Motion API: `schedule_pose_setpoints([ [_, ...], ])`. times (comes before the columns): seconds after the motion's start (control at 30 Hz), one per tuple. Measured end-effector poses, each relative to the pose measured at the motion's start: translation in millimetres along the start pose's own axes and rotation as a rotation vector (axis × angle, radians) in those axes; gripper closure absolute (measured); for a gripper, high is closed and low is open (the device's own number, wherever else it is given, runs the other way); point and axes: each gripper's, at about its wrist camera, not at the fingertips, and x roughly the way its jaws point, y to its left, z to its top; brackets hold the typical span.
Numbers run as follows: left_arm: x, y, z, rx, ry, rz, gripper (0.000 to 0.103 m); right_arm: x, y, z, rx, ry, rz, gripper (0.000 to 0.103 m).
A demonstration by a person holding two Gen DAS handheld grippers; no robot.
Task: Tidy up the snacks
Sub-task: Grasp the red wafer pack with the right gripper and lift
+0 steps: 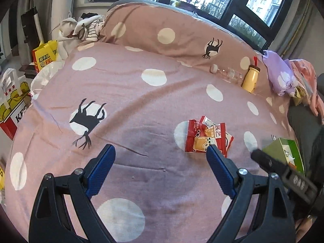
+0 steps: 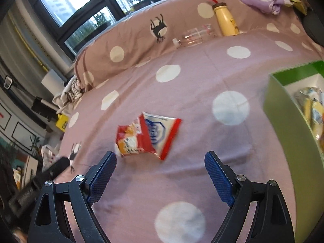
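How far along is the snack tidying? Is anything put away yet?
Partly done: the green cardboard box already holds a yellow snack packet. Nothing is in hand; the left gripper and right gripper are open and empty. The overlapping red-and-white snack packets on the pink dotted bedsheet remain.

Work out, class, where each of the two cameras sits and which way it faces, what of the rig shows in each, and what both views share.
Left wrist: on the left claw, angled down at the bedspread; its open blue fingers frame bare cloth, and the right claw intrudes.
Right wrist: on the right claw, open, facing the snack packets; green box beside it.
Shared: snack packets, yellow bottle, green box, window.
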Motion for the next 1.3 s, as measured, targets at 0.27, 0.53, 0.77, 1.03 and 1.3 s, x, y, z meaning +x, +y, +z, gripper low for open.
schedule_pose_setpoints([
  [0.27,-2.4,12.3,5.0,-0.040,-0.008,0.029,0.012,55.9,45.3,23.8,-0.021,0.097,-0.065,0.011],
  [0.53,-1.9,24.5,8.0,-0.080,0.000,0.043,0.012,102.4,70.5,17.3,-0.102,0.185,-0.124,0.011],
  [0.77,-1.0,25.1,7.9,-0.079,0.005,0.047,0.012,112.3,78.7,20.3,-0.161,0.152,-0.175,0.011],
  [1.03,0.1,27.4,8.0,-0.085,0.012,0.048,0.012,116.1,89.3,18.3,-0.248,0.185,-0.191,0.011],
  [1.3,0.4,29.8,8.3,-0.093,0.014,0.041,0.012,126.8,101.2,6.2,-0.411,0.181,-0.308,0.023],
])
